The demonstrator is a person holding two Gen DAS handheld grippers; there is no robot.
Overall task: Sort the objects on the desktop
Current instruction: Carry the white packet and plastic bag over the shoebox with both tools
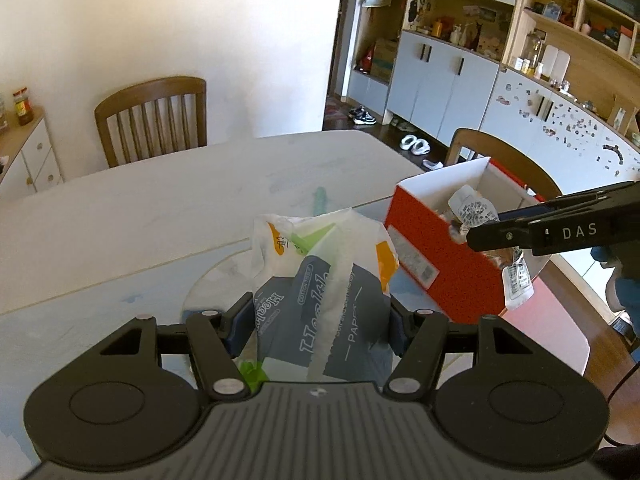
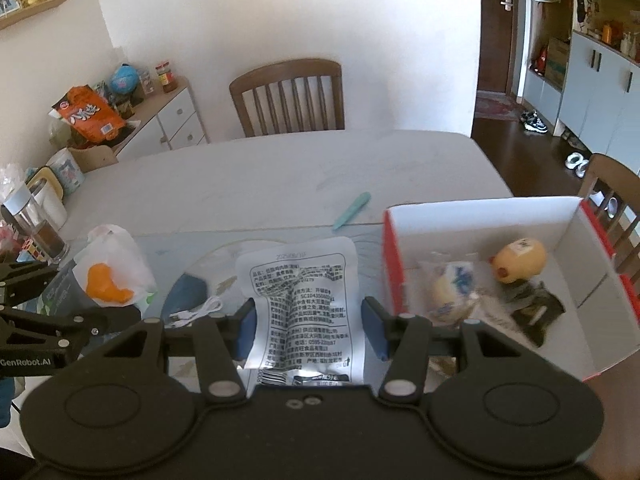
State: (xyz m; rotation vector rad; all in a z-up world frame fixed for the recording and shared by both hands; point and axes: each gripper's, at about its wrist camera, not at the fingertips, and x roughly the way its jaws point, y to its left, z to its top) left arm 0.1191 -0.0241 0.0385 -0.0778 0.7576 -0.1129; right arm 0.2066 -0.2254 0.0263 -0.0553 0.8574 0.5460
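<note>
Left gripper (image 1: 320,316) fingers clamp a soft, light grey-and-white plastic tissue pack (image 1: 320,280), right gripper (image 2: 308,326) fingers pinch a crinkly, slippery silver foil pouch (image 2: 300,300), both above the counter beside the red-and-white cardboard box (image 2: 390,264)

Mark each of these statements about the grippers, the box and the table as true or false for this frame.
1. The left gripper holds a tissue pack. True.
2. The right gripper is empty. False: it grips a silver snack pouch.
3. The red box is empty. False: it holds a yellow toy and wrapped snacks.
4. A mint-green stick lies on the table. True.
5. A white cable lies inside the box. False: it lies on the table.
</note>
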